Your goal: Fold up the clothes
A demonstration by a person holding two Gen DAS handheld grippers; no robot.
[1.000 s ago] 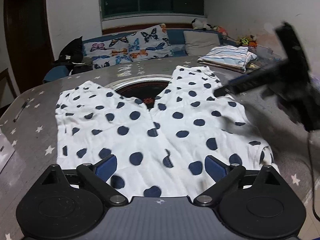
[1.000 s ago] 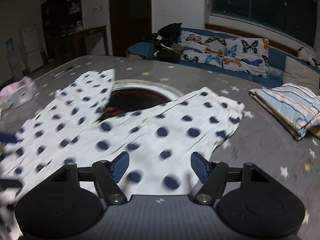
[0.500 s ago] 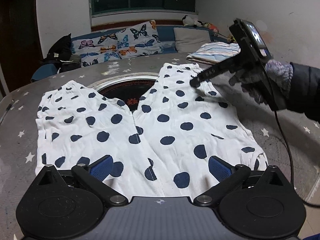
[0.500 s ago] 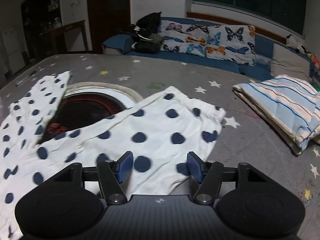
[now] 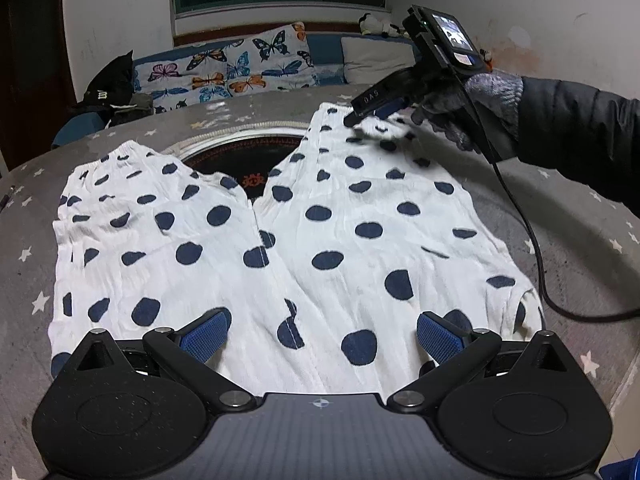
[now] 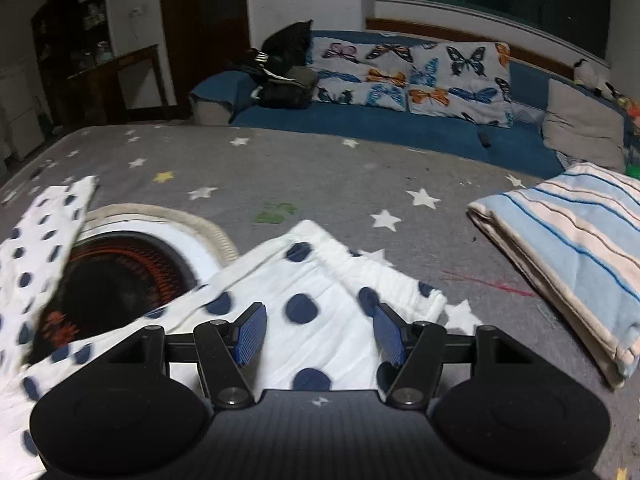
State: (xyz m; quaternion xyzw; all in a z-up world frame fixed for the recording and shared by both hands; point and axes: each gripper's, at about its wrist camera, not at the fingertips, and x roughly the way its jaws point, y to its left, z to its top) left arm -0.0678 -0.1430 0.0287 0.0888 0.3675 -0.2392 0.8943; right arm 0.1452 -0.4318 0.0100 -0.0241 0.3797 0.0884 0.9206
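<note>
Garment: a pair of white cotton trousers with dark blue polka dots (image 5: 320,232) lies spread flat on the grey star-printed surface (image 5: 592,240). In the left wrist view its waist end sits right under and between the jaws, and the two legs run away from them.
Opening in the surface: a round dark recess with a pale rim and red pattern (image 6: 120,264) shows between the two trouser legs, ahead and to the left of the right jaws. What is inside it cannot be made out.
Left gripper (image 5: 320,336): jaws released and wide apart, low over the waist end, with cloth between the blue pads but nothing pinched.
Right gripper (image 6: 318,332): jaws apart, hovering over the hem end of one leg; the gathered cuff lies just ahead of them and nothing is clamped. In the left wrist view it appears far ahead and to the right, carried by a gloved hand (image 5: 472,108) in a dark sleeve.
Folded item: a blue, white and peach striped folded blanket (image 6: 568,248) rests on the surface to the right of the right jaws, well apart from the trousers.
Background: a blue sofa with butterfly-print cushions (image 6: 416,76) stands beyond the surface.
Change: a second ago the right gripper was nearer the trousers' middle; it has since travelled along the leg to the cuff. The left gripper has barely shifted, and the trousers lie as before.
</note>
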